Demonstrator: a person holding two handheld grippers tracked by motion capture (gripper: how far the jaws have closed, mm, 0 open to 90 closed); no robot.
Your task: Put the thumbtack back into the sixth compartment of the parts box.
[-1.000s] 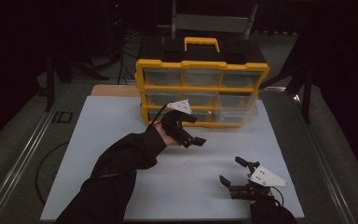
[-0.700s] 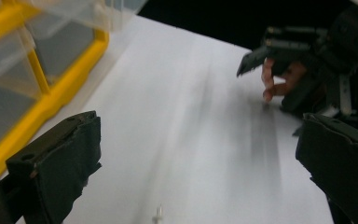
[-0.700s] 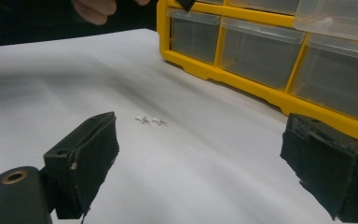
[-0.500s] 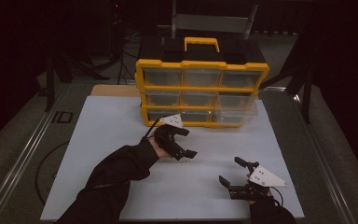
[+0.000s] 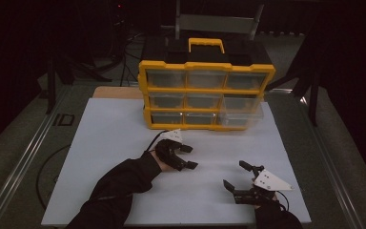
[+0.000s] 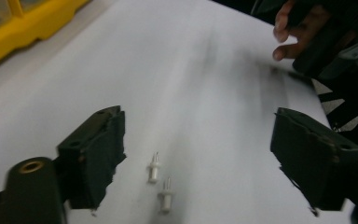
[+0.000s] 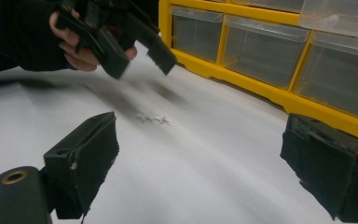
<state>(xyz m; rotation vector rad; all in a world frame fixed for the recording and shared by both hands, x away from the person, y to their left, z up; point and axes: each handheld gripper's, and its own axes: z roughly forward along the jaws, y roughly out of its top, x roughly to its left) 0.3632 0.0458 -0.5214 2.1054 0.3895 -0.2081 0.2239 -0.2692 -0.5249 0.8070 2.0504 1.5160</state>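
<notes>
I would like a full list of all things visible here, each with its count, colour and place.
small pegs: two, white, lying side by side on the board, below the left tongs
drawer cabinet: one, yellow frame with clear drawers and a black top, at the far edge of the board
board: one, white, covering the table
left tongs: one, black, open, jaws just been closing, nothing between them yet
right tongs: one, black, open, empty, near the board's front right
sleeves: black, at the bottom edge

Black sleeves on both forearms, left gripper (image 5: 187, 157) and right gripper (image 5: 235, 176) black with square padded jaws, grey three-cornered top plates, trailing black cable
</notes>
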